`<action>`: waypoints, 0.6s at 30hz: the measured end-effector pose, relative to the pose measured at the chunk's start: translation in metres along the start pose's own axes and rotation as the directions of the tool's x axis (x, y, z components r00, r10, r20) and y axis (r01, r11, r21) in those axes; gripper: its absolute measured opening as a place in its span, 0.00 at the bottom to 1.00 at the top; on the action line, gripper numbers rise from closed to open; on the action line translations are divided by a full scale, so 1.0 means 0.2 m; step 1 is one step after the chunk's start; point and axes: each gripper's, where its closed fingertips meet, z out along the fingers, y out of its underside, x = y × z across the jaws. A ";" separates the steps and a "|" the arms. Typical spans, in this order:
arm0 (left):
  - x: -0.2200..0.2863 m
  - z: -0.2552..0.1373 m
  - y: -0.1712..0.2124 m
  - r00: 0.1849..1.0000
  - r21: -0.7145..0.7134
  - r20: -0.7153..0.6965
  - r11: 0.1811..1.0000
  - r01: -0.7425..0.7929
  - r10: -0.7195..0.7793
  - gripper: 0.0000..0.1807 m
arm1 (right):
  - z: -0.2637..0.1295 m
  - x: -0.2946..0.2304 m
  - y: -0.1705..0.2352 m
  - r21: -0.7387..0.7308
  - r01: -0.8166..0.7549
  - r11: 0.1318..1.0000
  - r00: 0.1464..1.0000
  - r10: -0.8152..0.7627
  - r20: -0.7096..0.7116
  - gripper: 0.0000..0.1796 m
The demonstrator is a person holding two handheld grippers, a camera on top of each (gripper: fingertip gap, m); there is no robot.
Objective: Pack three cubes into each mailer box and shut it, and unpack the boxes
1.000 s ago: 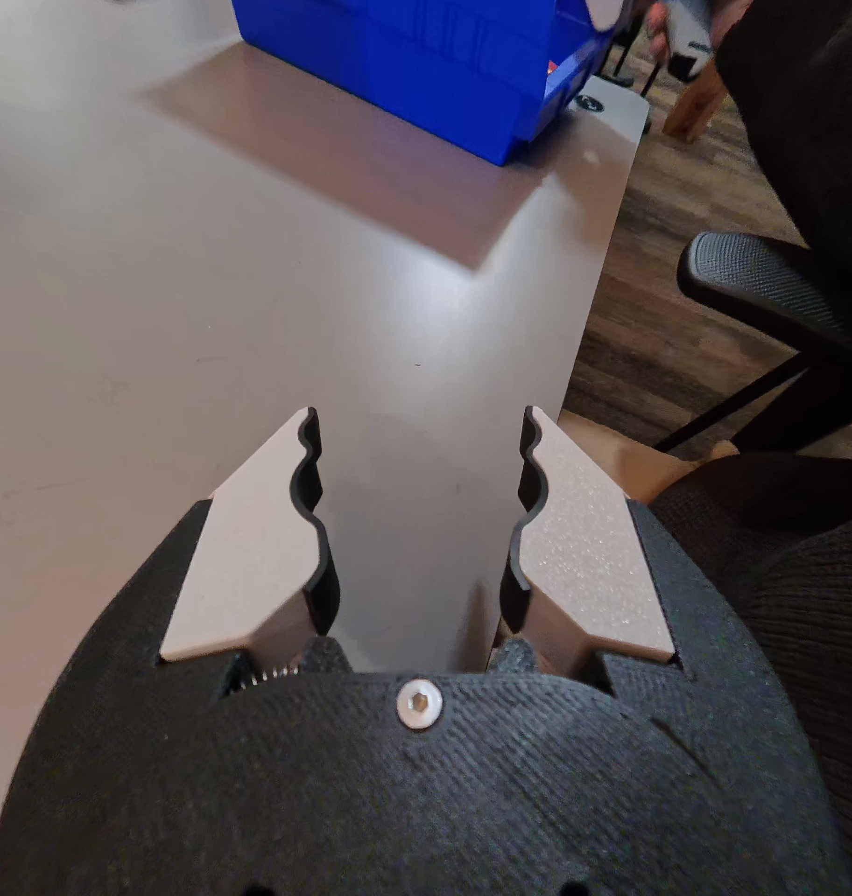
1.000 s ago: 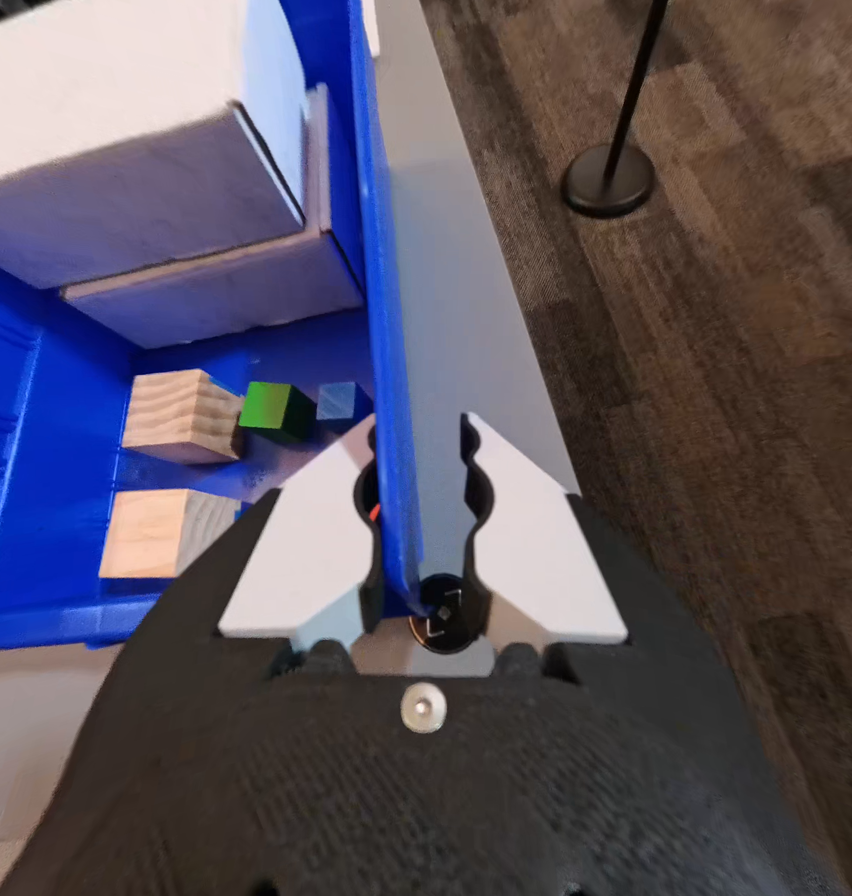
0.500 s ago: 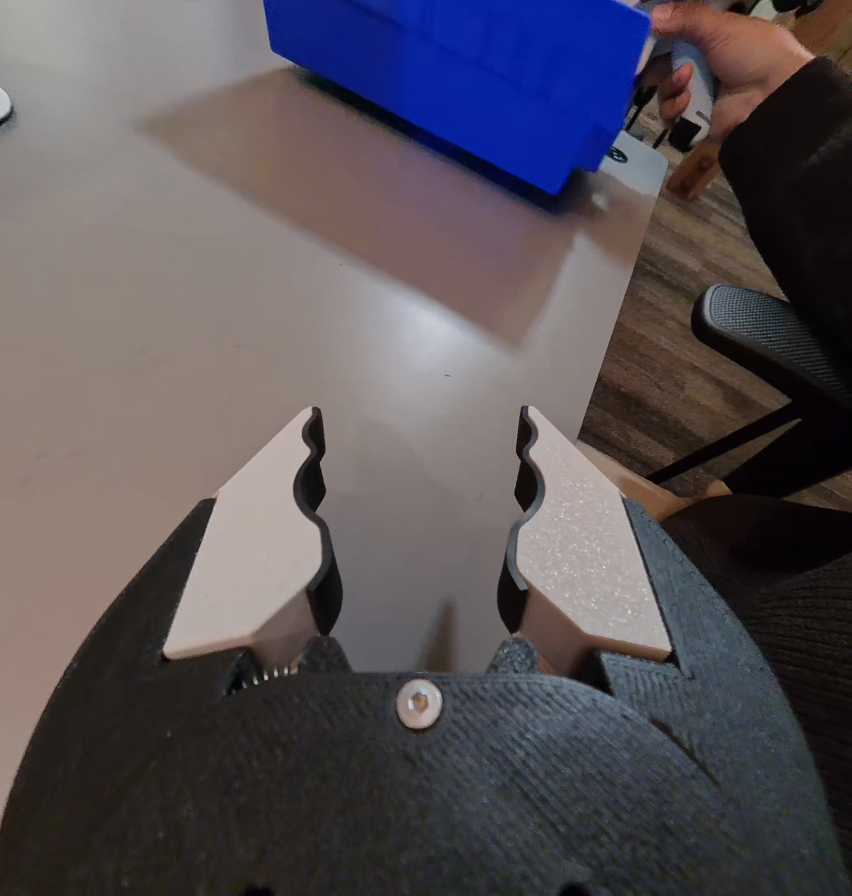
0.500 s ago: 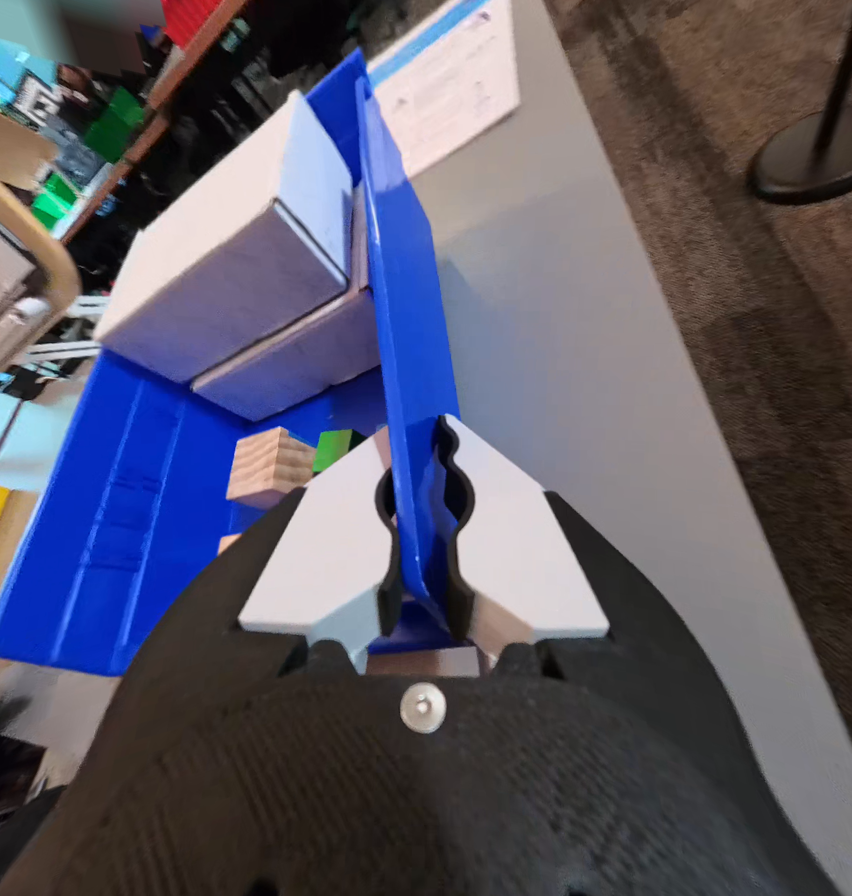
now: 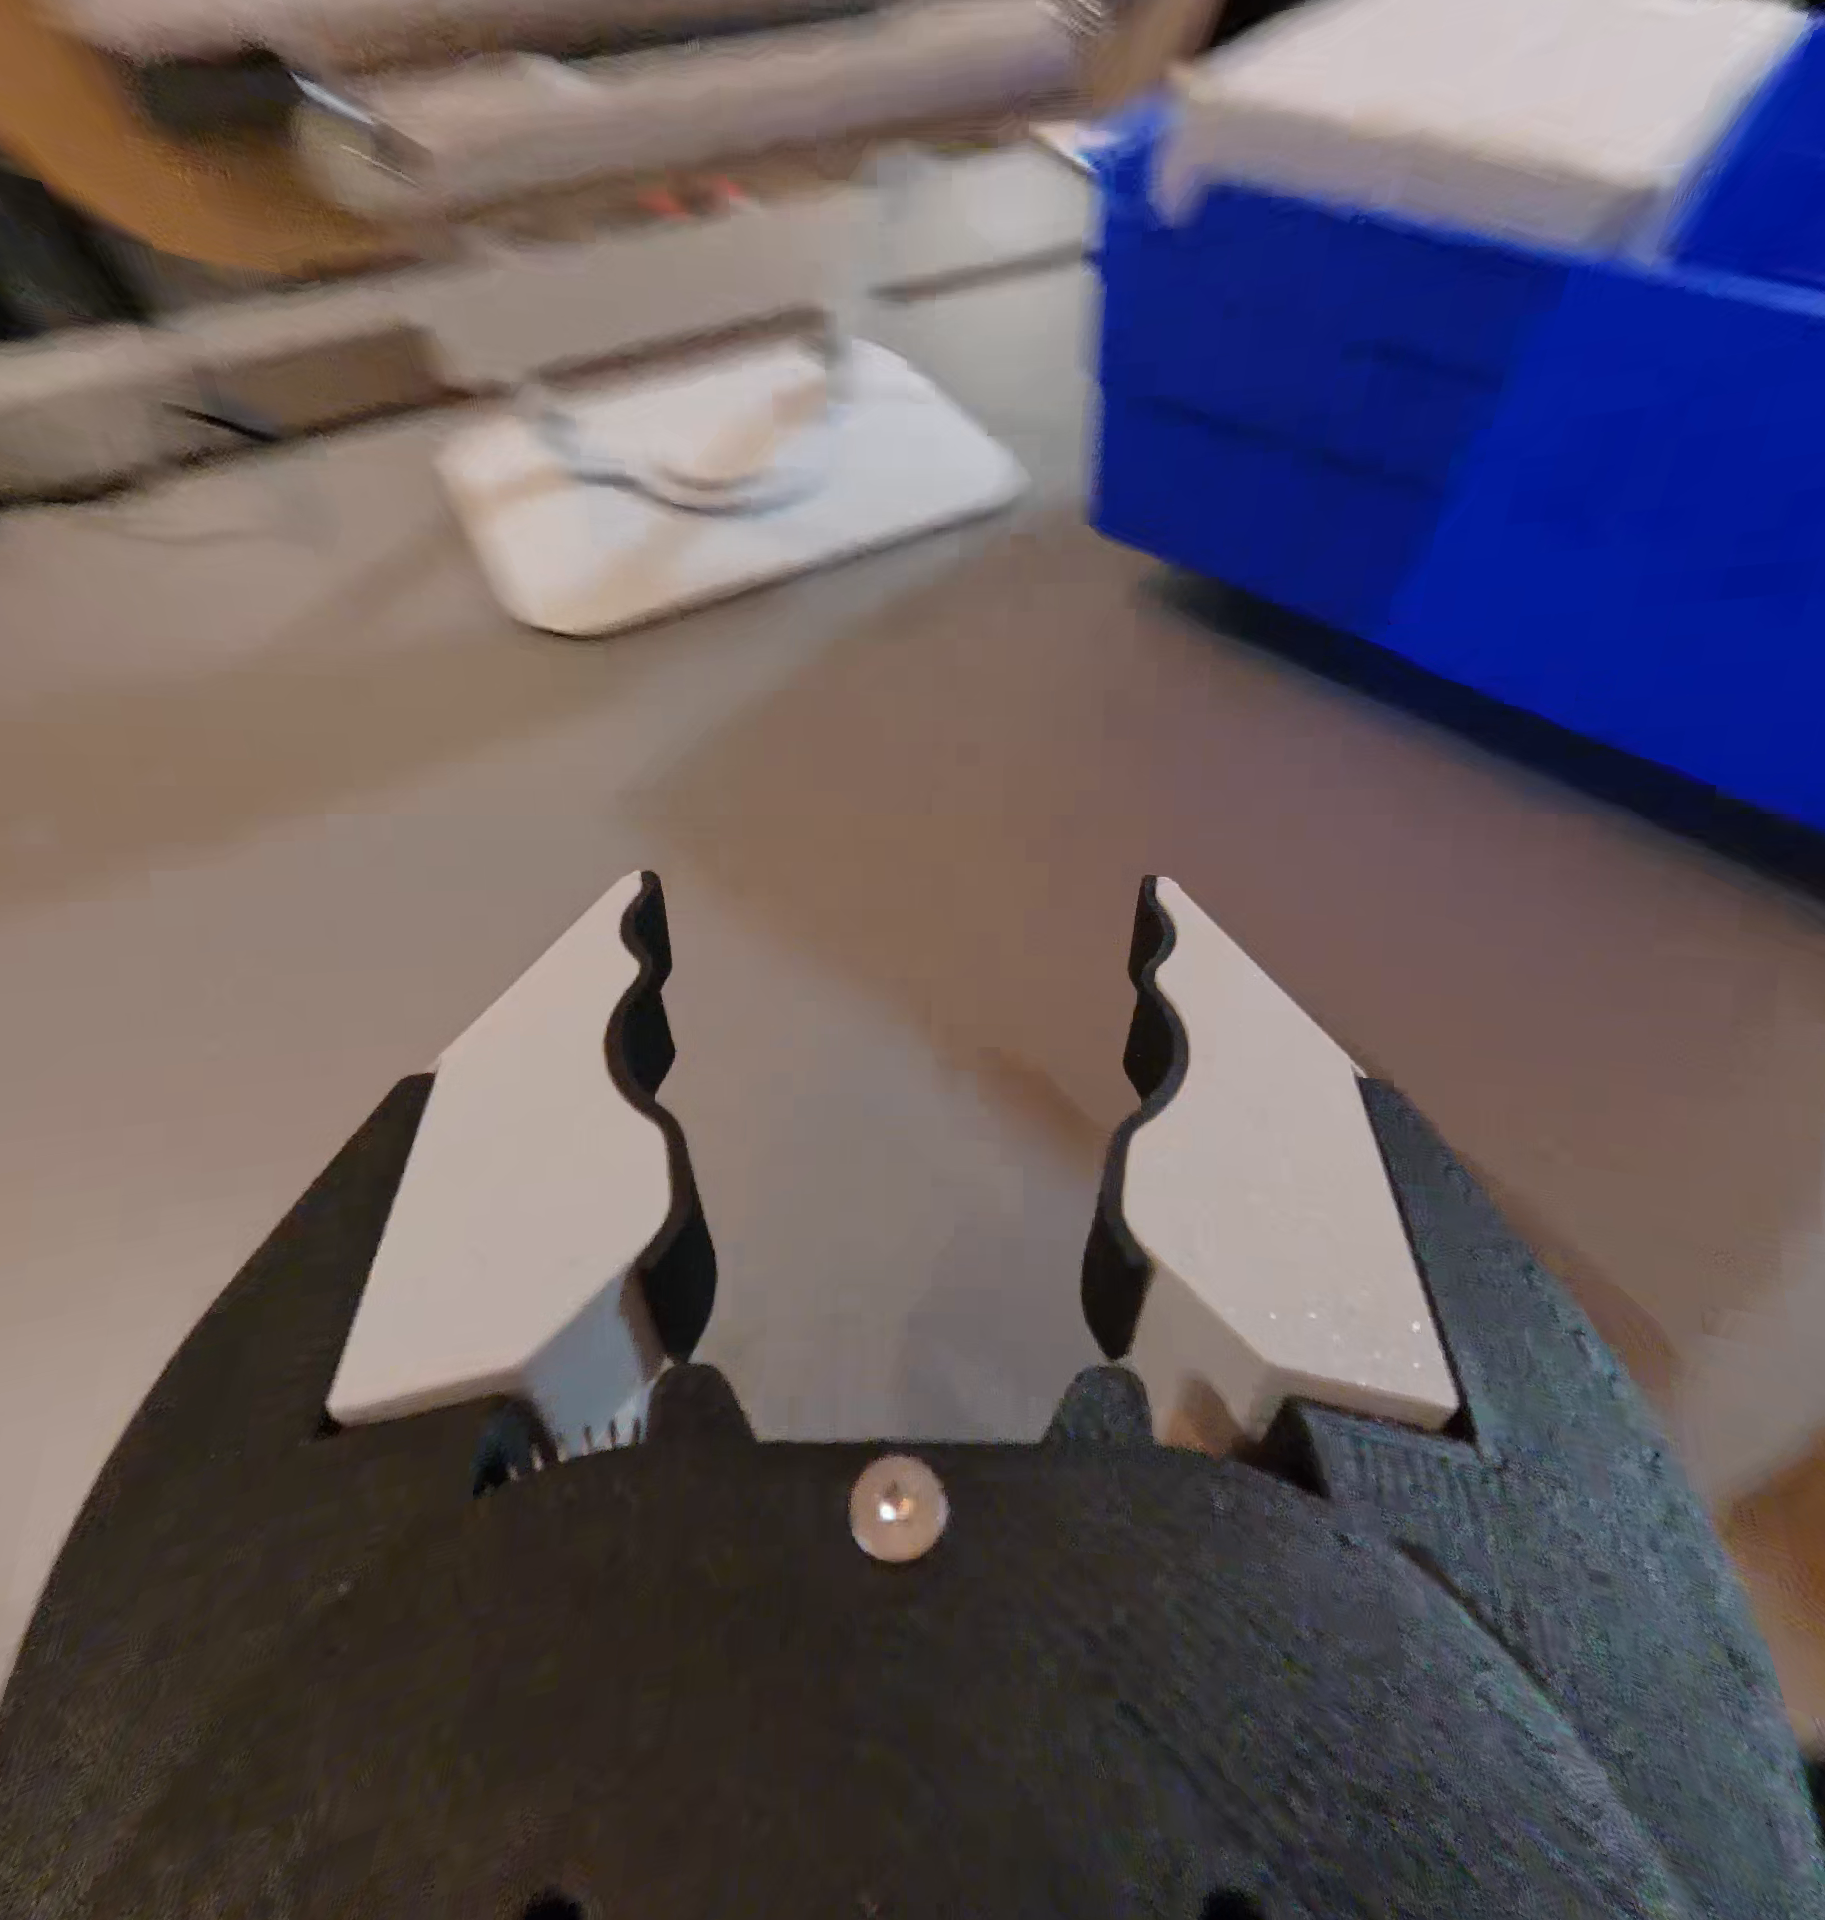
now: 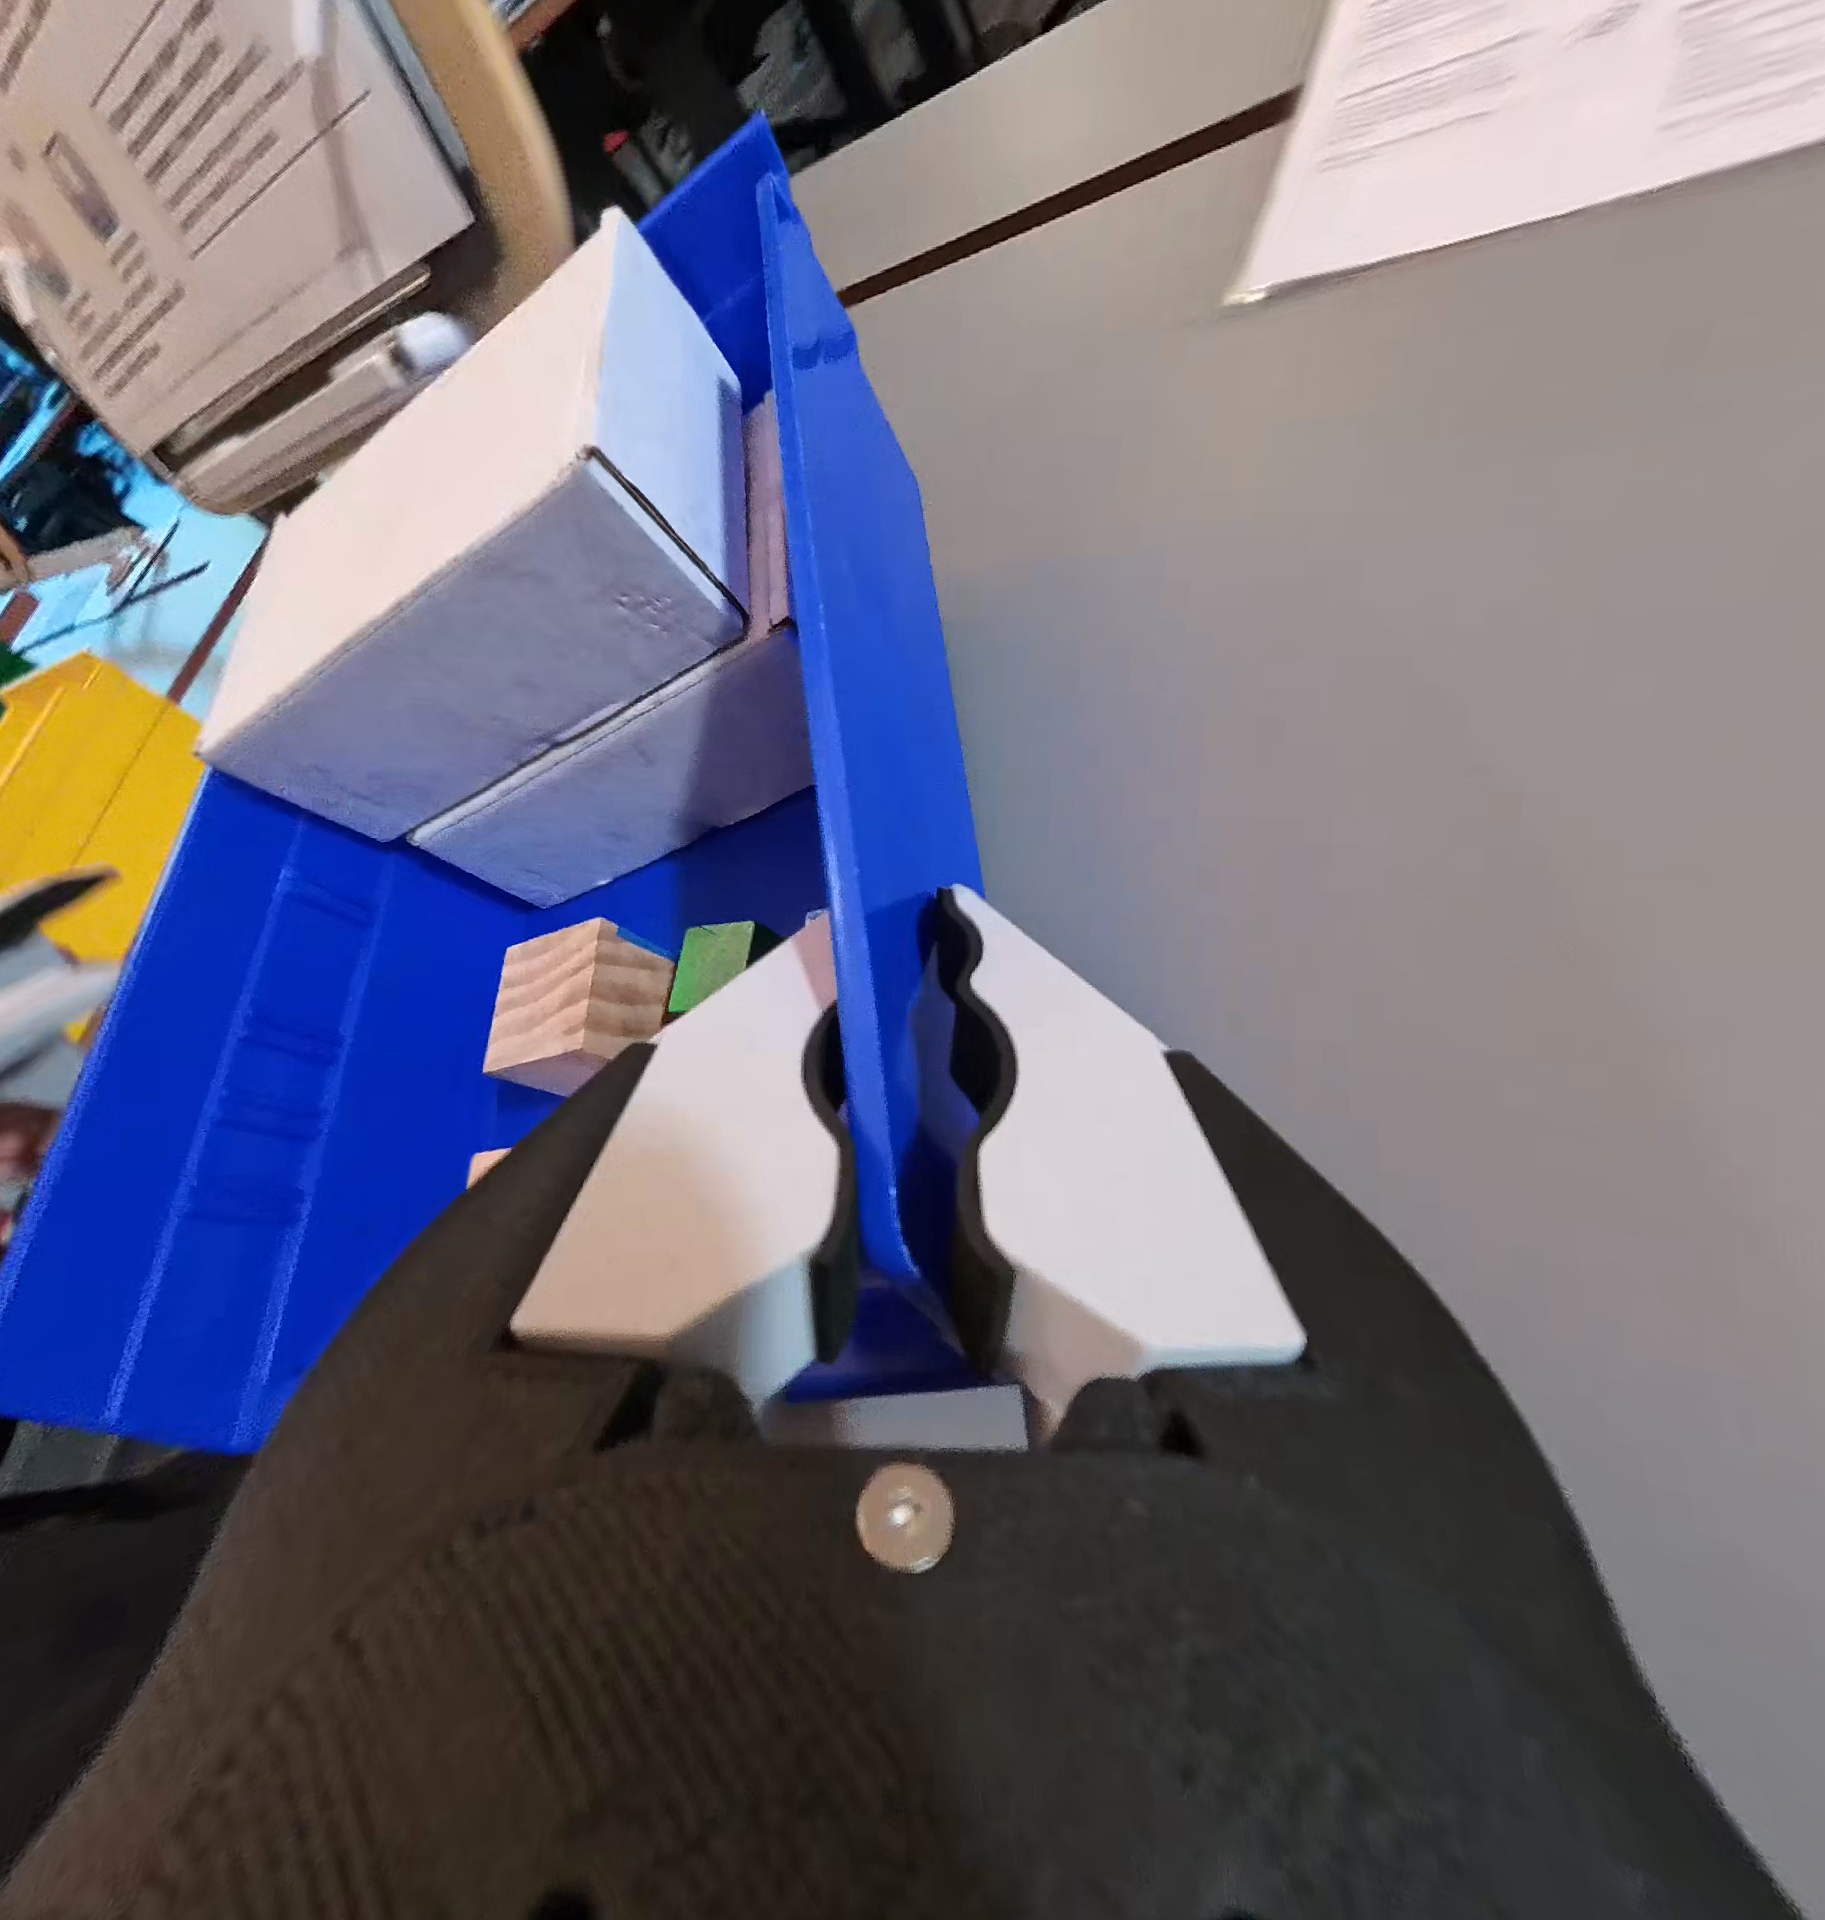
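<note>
While nothing sits between its fingers, the left gripper [image 5: 903, 1049] hangs spread wide over the bare grey table [image 5: 295, 935], and that whole view is smeared with motion blur. Off to its right stands the blue bin [image 5: 1490, 436], with a white mailer box [image 5: 1448, 114] showing above its rim; a flat white pad or stand [image 5: 731, 488] lies farther back, too blurred to name. Over to the right wrist view now: the right gripper [image 6: 892, 966] is pinching the near side wall of that blue bin [image 6: 866, 644], one finger inside, one outside, the wall clamped between them. Inside the bin, two white mailer boxes [image 6: 472, 582] are stacked at the far end, both shut as far as can be seen. On the bin floor nearer the gripper sit a pale wooden cube [image 6: 575, 997] and a green cube [image 6: 714, 964] just beside it, with a further one barely showing behind the finger. A printed sheet [image 6: 1573, 114] lies on the table beyond. By my read this is setup, the bin being positioned by its wall, with no packing begun. The next move calls for letting go of the wall, then lifting a box out onto the table, where the free left gripper can steady it.
</note>
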 end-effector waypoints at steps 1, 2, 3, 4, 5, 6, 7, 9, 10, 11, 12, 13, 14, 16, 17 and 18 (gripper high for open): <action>-0.13 -0.05 -0.06 0.995 0.043 0.096 0.999 -0.005 0.001 0.50 | 0.03 -0.06 0.01 -0.010 0.018 1.000 1.000 -0.018 0.019 0.04; -0.27 -0.11 -0.11 0.981 0.086 0.194 0.996 -0.022 0.004 0.51 | 0.06 -0.11 0.02 -0.019 0.033 0.999 0.999 -0.032 0.041 0.05; -0.41 -0.18 -0.16 0.956 0.119 0.292 0.992 -0.051 0.014 0.51 | 0.09 -0.17 0.03 -0.029 0.044 0.999 0.997 -0.042 0.065 0.05; -0.56 -0.26 -0.19 0.920 0.138 0.390 0.986 -0.092 0.032 0.51 | 0.12 -0.23 0.05 -0.039 0.053 0.998 0.995 -0.049 0.090 0.04; -0.71 -0.35 -0.21 0.874 0.134 0.482 0.981 -0.138 0.057 0.48 | 0.15 -0.28 0.06 -0.050 0.059 0.997 0.992 -0.053 0.115 0.04; -0.86 -0.43 -0.21 0.819 0.095 0.566 0.980 -0.177 0.093 0.46 | 0.18 -0.34 0.08 -0.060 0.065 0.996 0.989 -0.057 0.140 0.04; -1.00 -0.50 -0.18 0.763 0.012 0.629 0.980 -0.200 0.148 0.46 | 0.21 -0.40 0.10 -0.070 0.073 0.995 0.985 -0.060 0.164 0.04; -1.22 -0.60 -0.03 0.685 -0.226 0.676 0.961 -0.161 0.274 0.49 | 0.26 -0.49 0.13 -0.080 0.086 0.993 0.976 -0.068 0.207 0.04; -1.30 -0.64 0.06 0.684 -0.323 0.665 0.941 -0.098 0.300 0.48 | 0.28 -0.53 0.13 -0.085 0.096 0.992 0.973 -0.076 0.220 0.04; -1.34 -0.66 0.17 0.716 -0.392 0.634 0.919 -0.026 0.291 0.43 | 0.30 -0.57 0.14 -0.094 0.101 0.990 0.970 -0.078 0.230 0.04; -1.35 -0.65 0.26 0.769 -0.431 0.587 0.902 0.029 0.255 0.40 | 0.31 -0.61 0.15 -0.099 0.107 0.989 0.967 -0.080 0.240 0.04; -1.34 -0.65 0.31 0.813 -0.435 0.544 0.898 0.064 0.206 0.38 | 0.33 -0.64 0.16 -0.100 0.114 0.988 0.965 -0.086 0.249 0.04; -1.33 -0.64 0.36 0.845 -0.434 0.510 0.897 0.088 0.164 0.36 | 0.35 -0.67 0.17 -0.101 0.124 0.987 0.963 -0.095 0.254 0.04; -1.36 -0.64 0.45 0.860 -0.470 0.493 0.872 0.133 0.135 0.36 | 0.37 -0.72 0.18 -0.108 0.140 0.984 0.959 -0.107 0.261 0.04; -1.39 -0.64 0.49 0.858 -0.487 0.493 0.862 0.138 0.141 0.33 | 0.38 -0.75 0.20 -0.110 0.147 0.983 0.957 -0.113 0.266 0.04; -1.39 -0.64 0.51 0.861 -0.482 0.489 0.865 0.136 0.137 0.25 | 0.40 -0.78 0.21 -0.112 0.152 0.982 0.955 -0.116 0.271 0.04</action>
